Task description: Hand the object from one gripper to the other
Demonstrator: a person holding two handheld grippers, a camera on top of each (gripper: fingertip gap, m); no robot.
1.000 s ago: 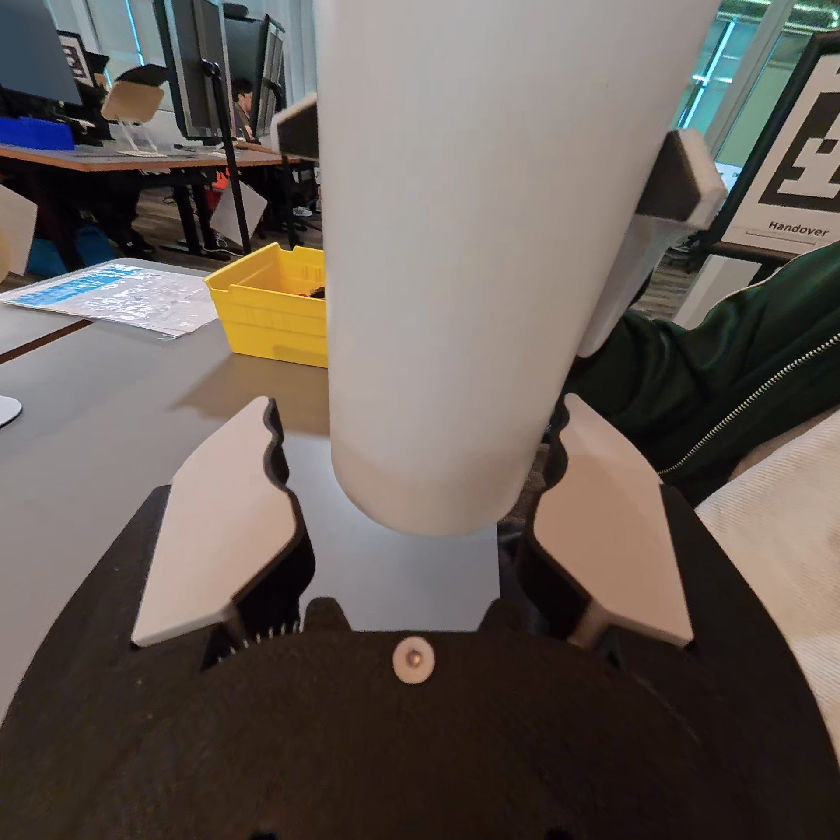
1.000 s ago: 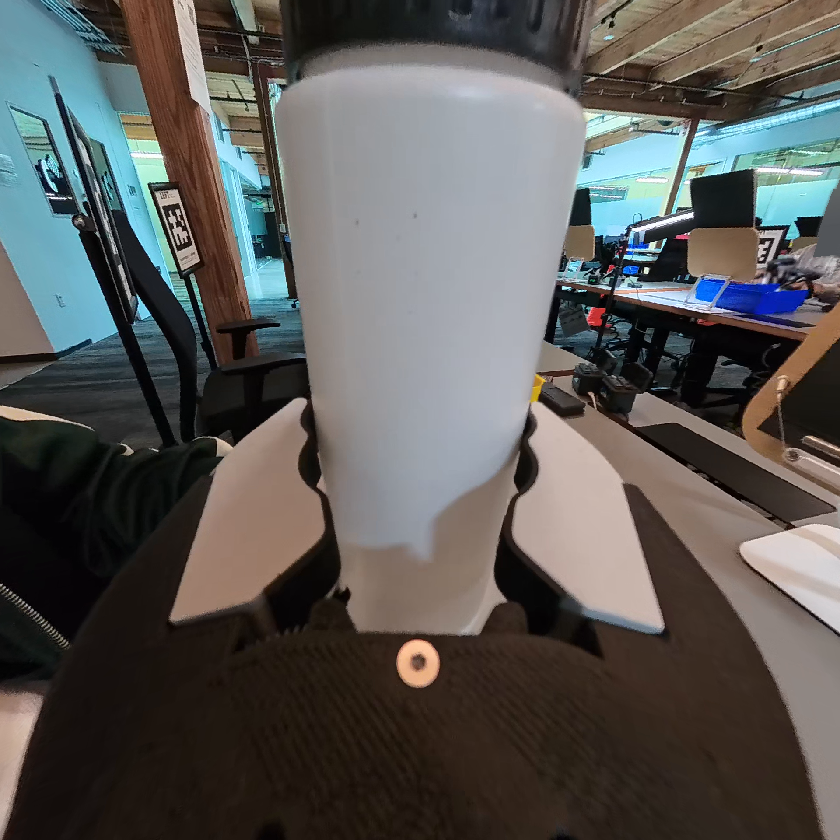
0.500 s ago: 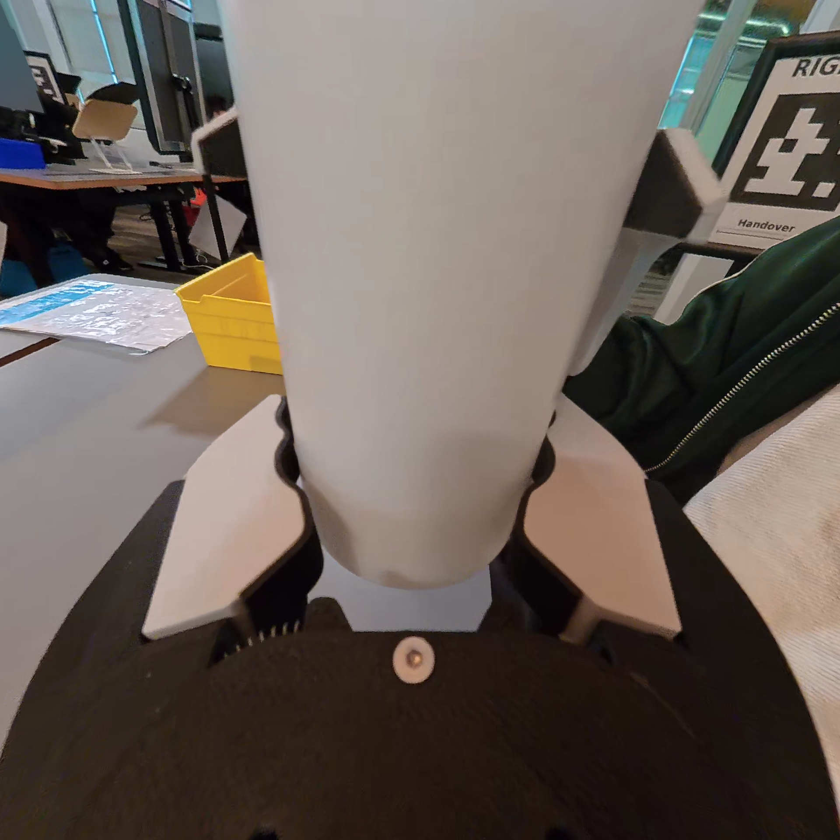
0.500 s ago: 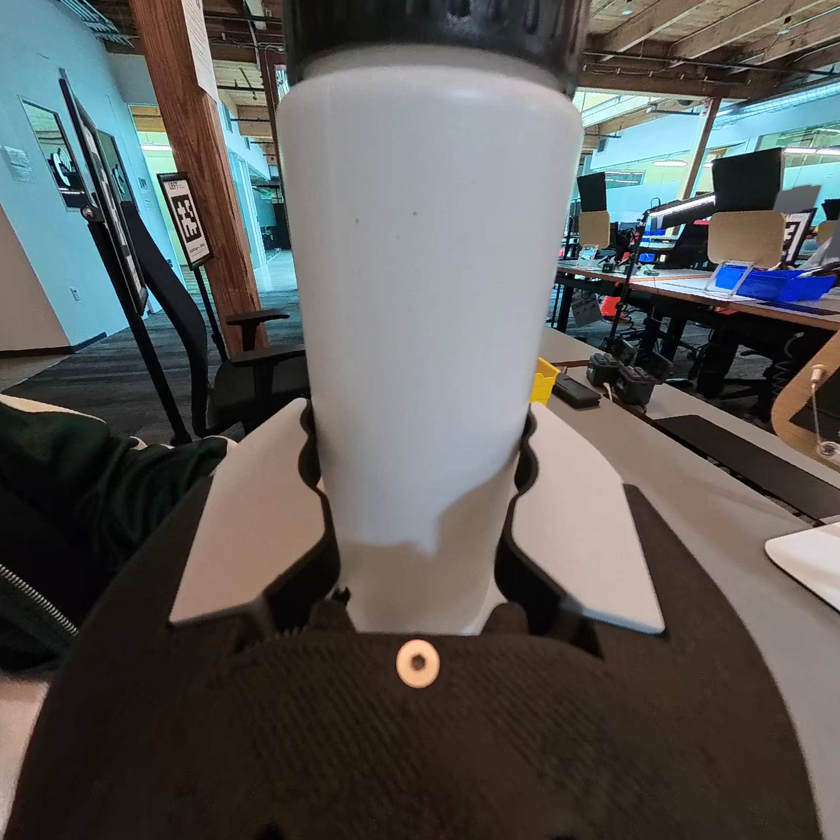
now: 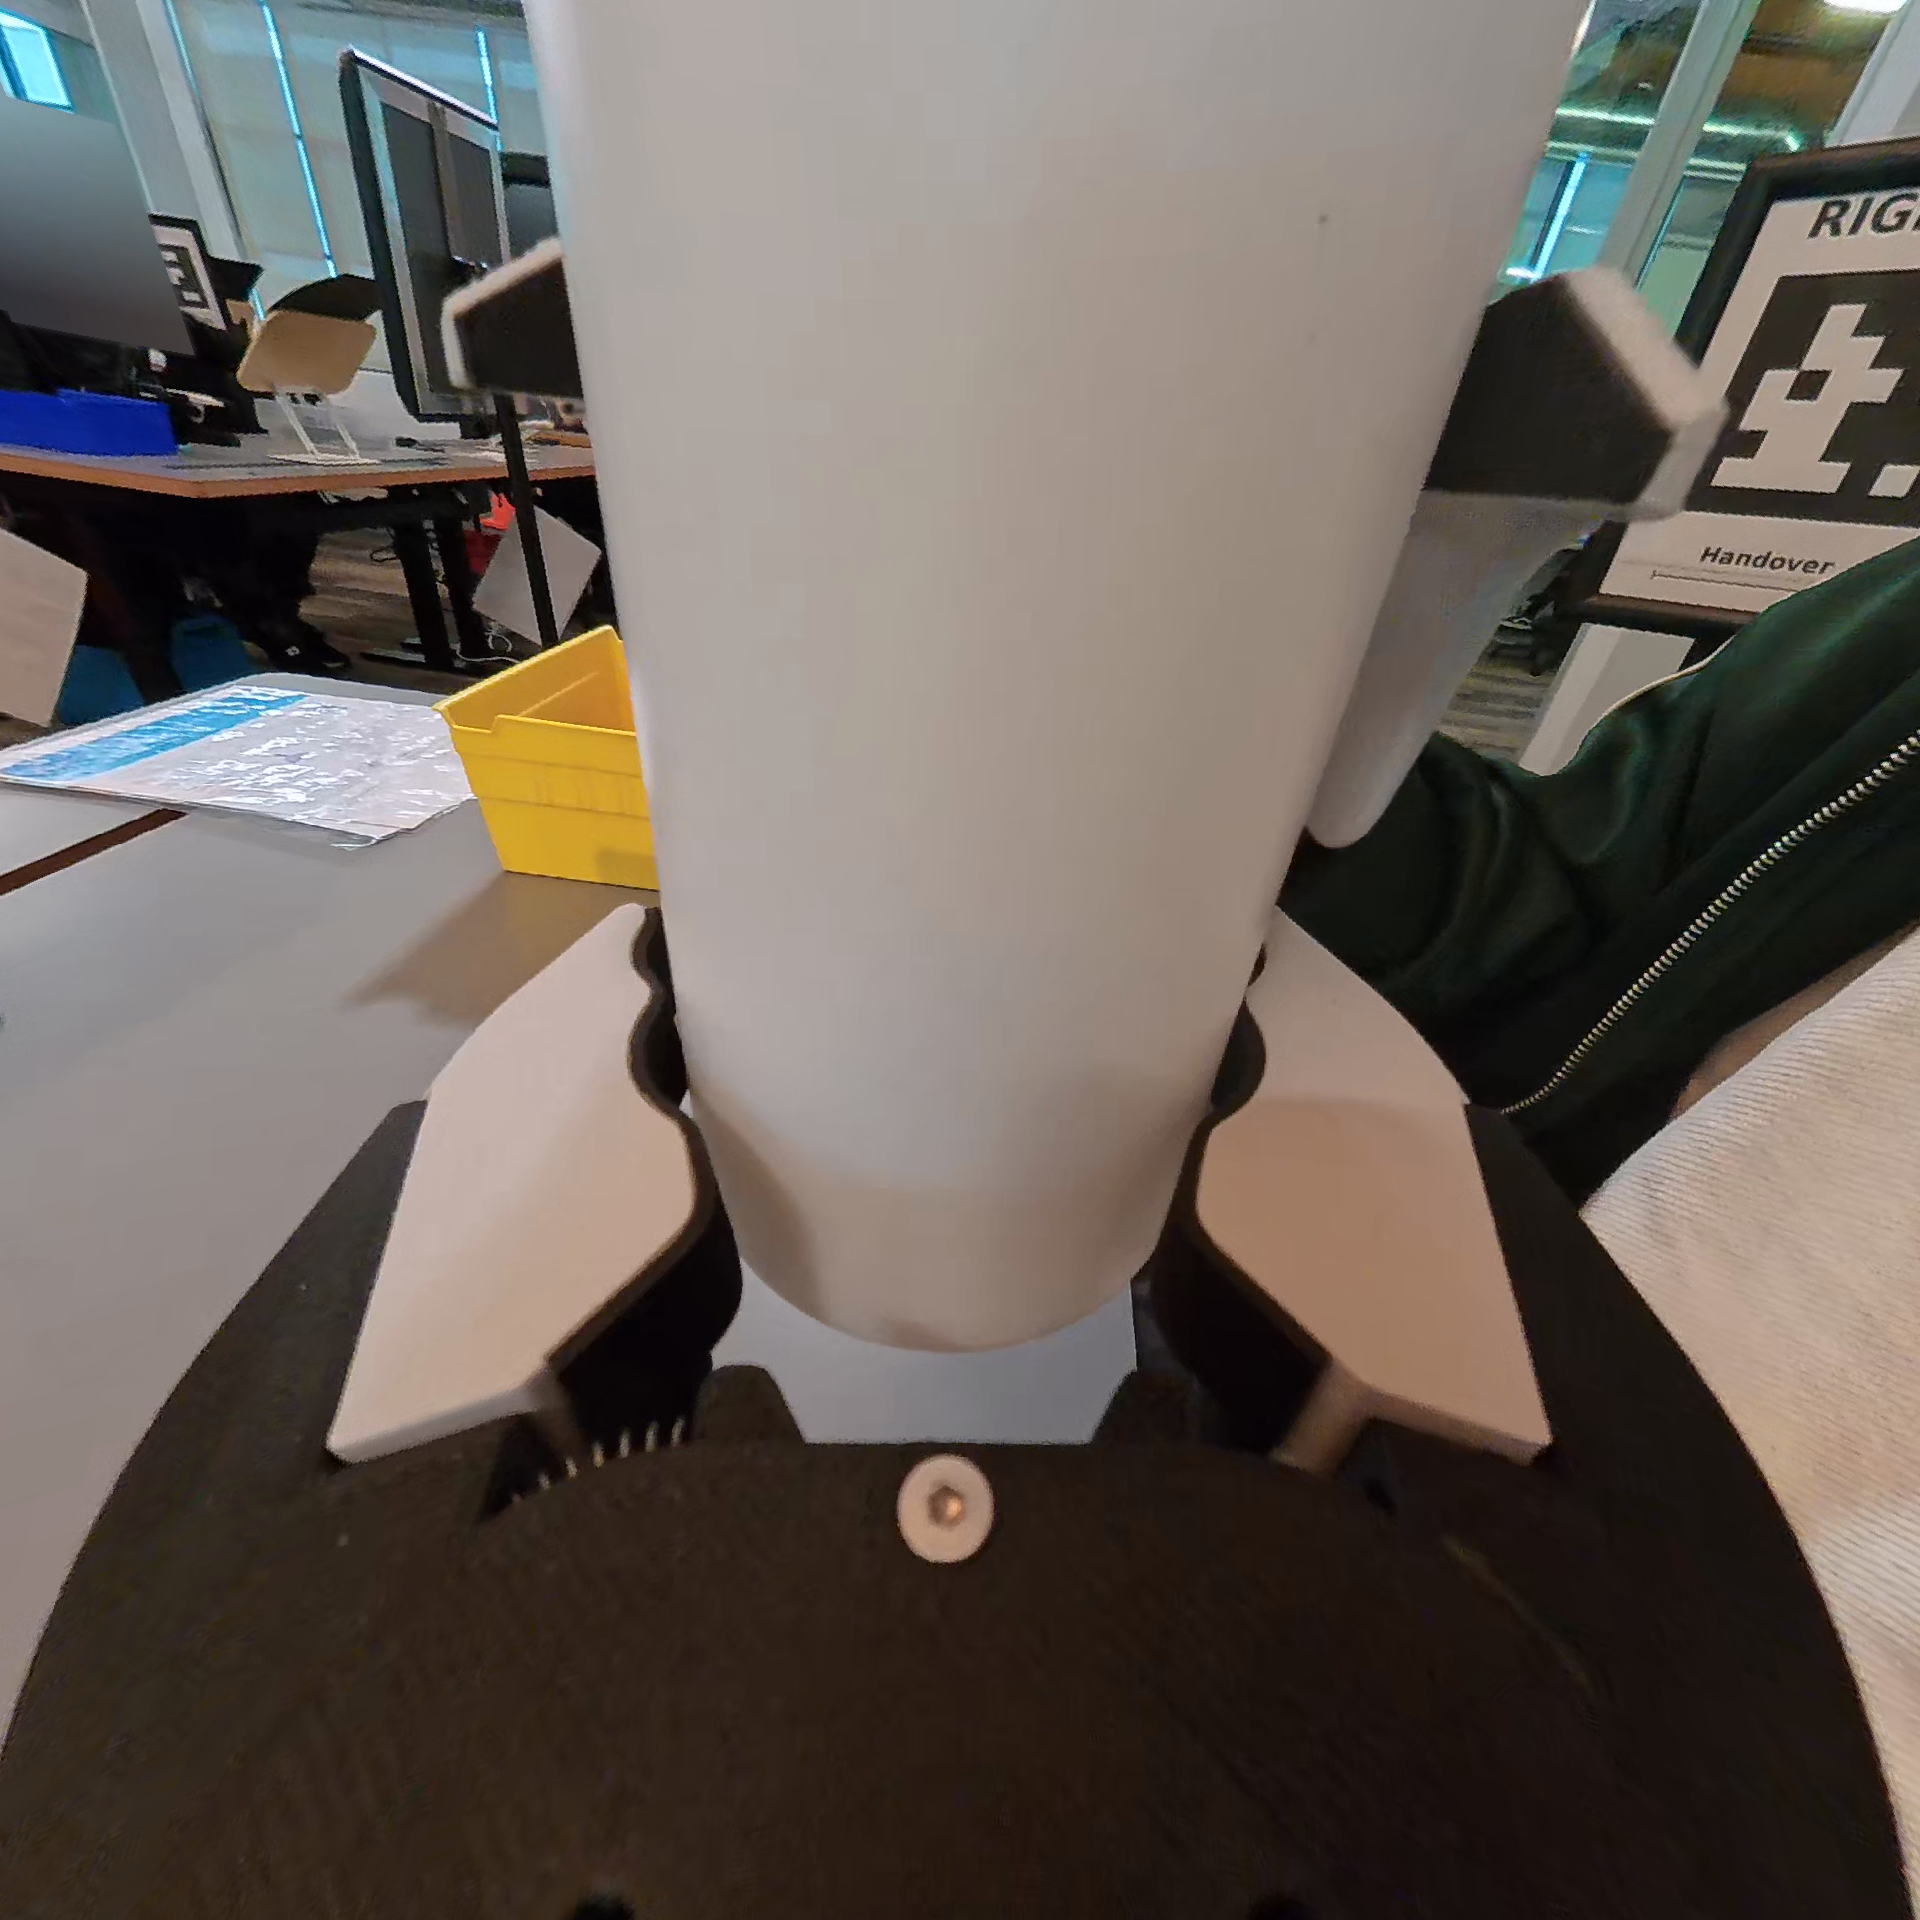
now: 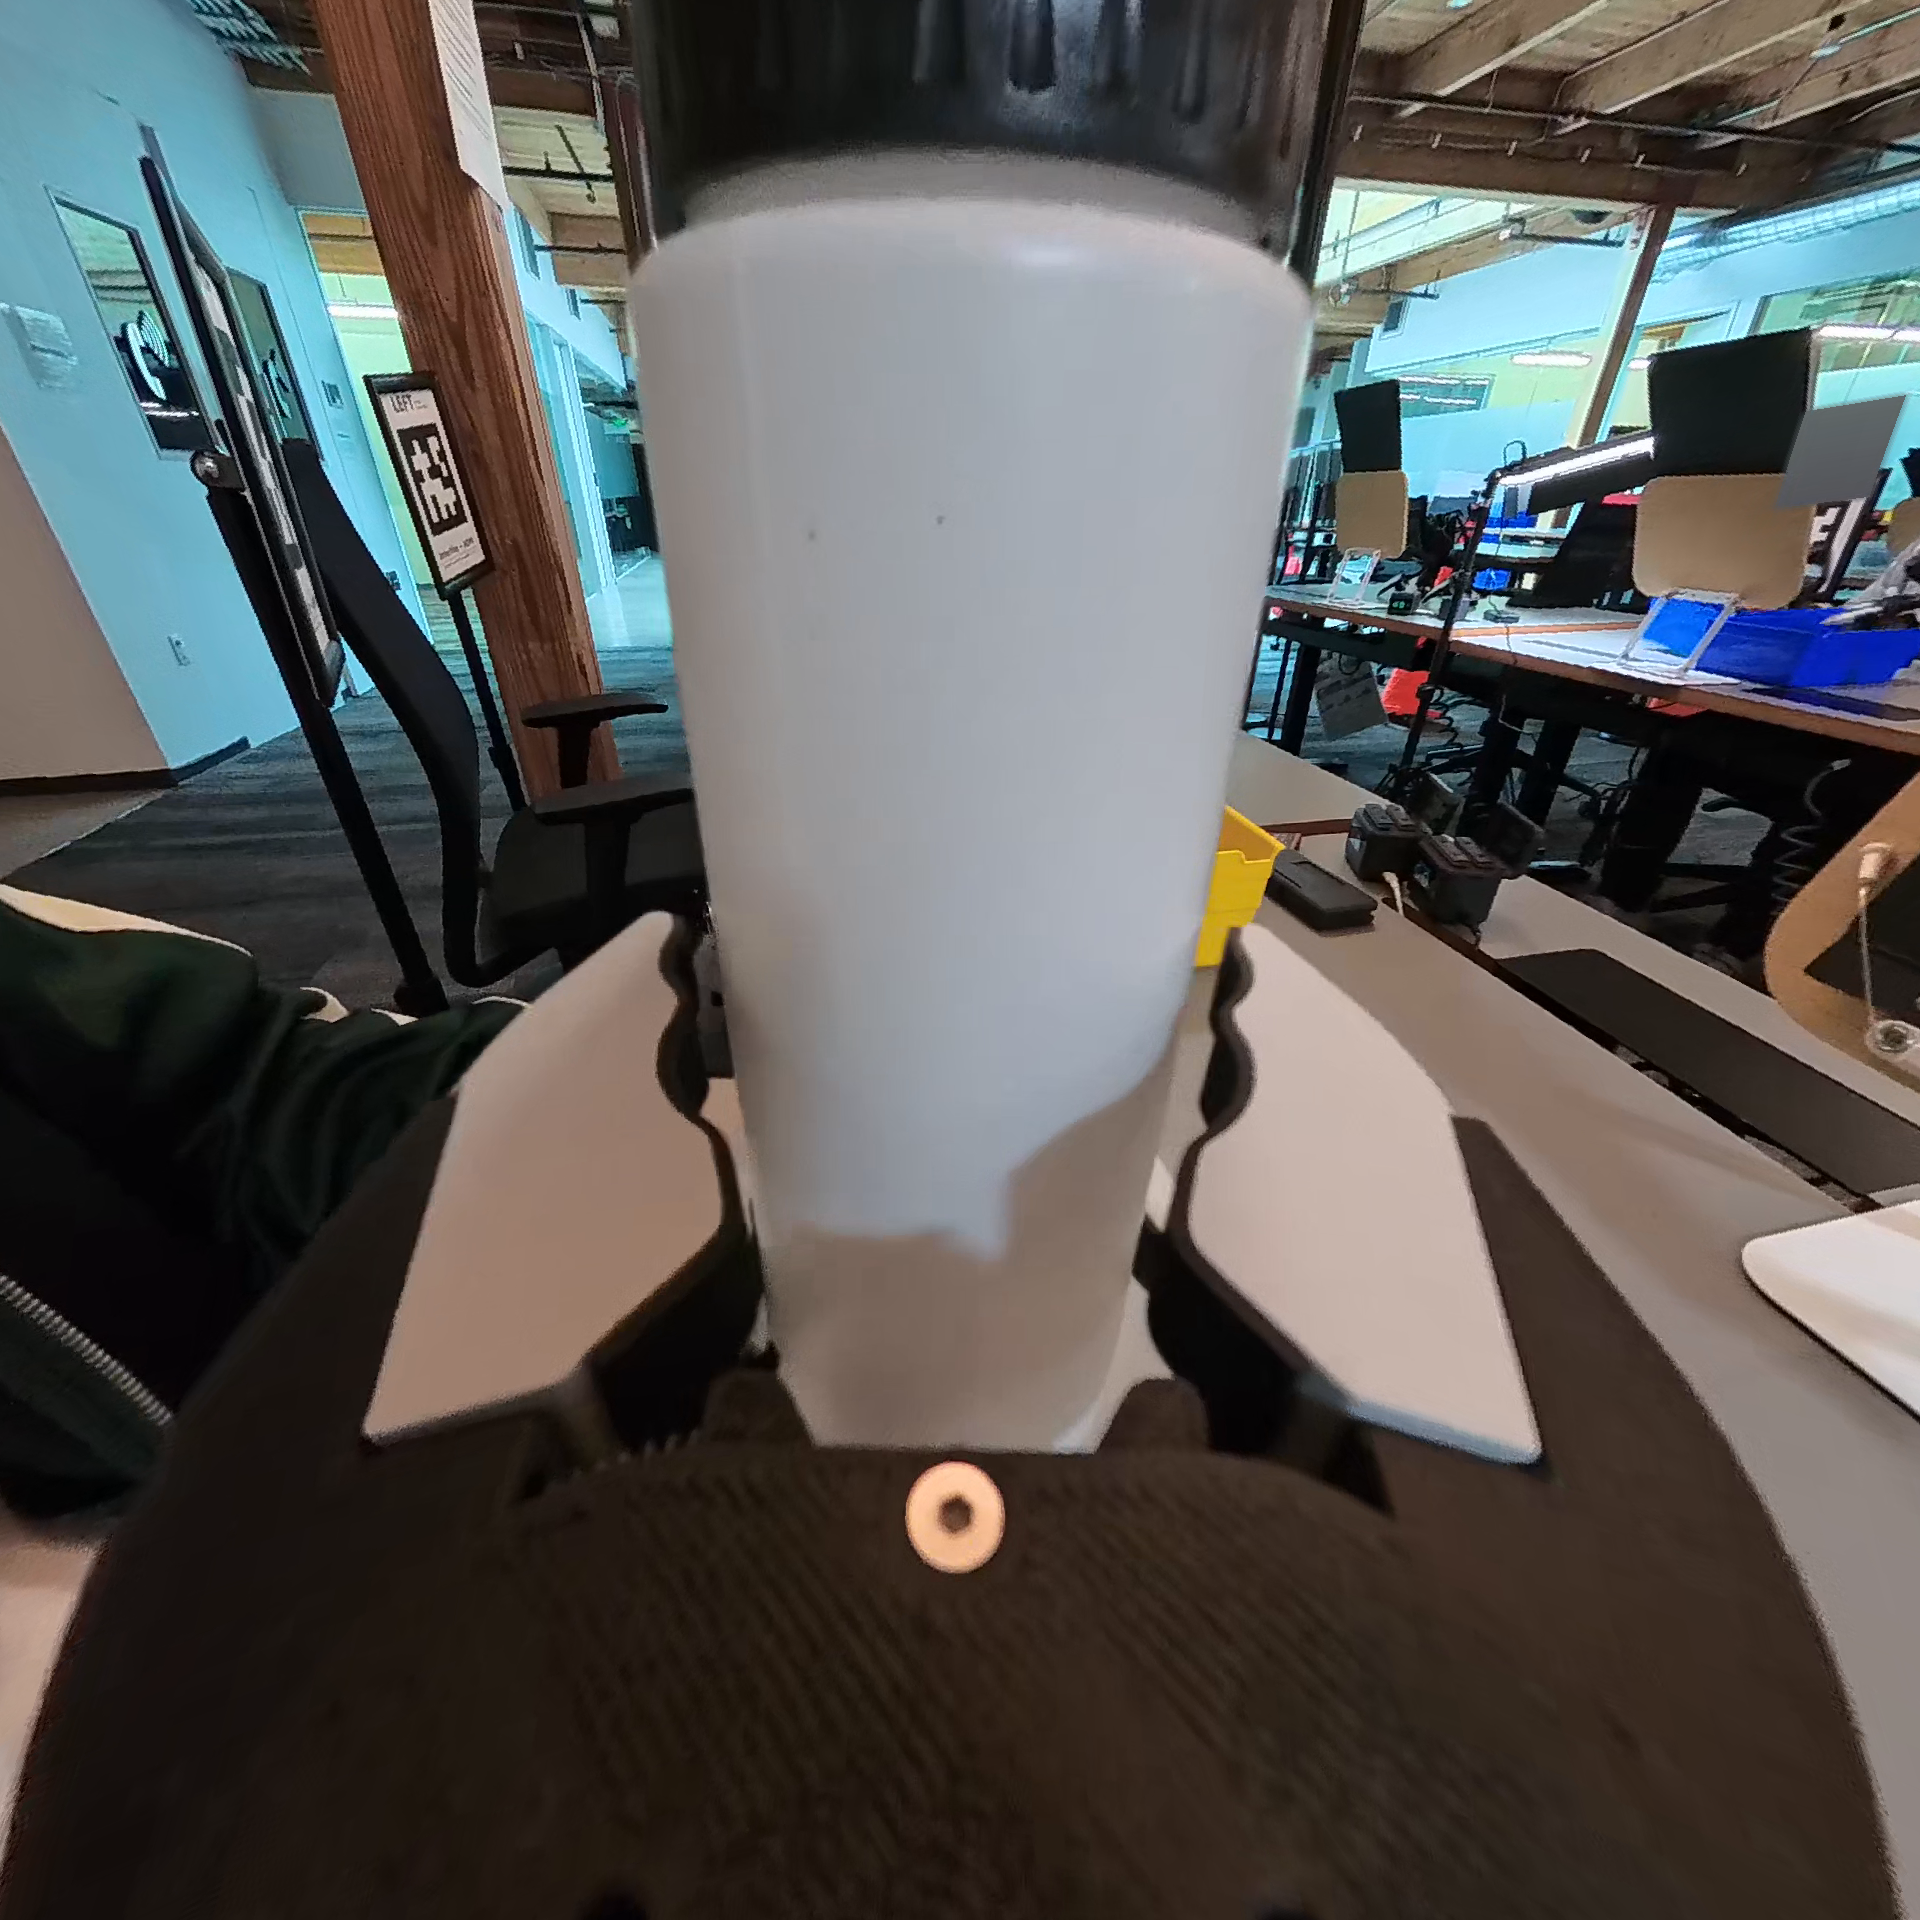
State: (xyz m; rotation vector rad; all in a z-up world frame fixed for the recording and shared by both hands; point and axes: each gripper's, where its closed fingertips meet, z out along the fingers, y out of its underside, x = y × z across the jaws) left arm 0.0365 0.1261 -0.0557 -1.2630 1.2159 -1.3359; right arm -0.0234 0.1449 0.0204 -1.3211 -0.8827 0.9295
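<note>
White bottle (image 5: 997, 644) upright, left gripper (image 5: 951, 1049) clamped on its base, right gripper (image 6: 956, 1049) pressed on it higher, yellow bin (image 5: 551, 769) at ten o'clock on grey table (image 5: 208, 1039)

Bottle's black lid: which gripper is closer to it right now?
Right. The right gripper sits partway up the bottle, toward the lid. The left gripper clamps the bottle's bottom end, farthest from the lid.

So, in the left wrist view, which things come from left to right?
Blue bin → plastic-covered sheet → yellow bin → white bottle → green jacket sleeve.
</note>
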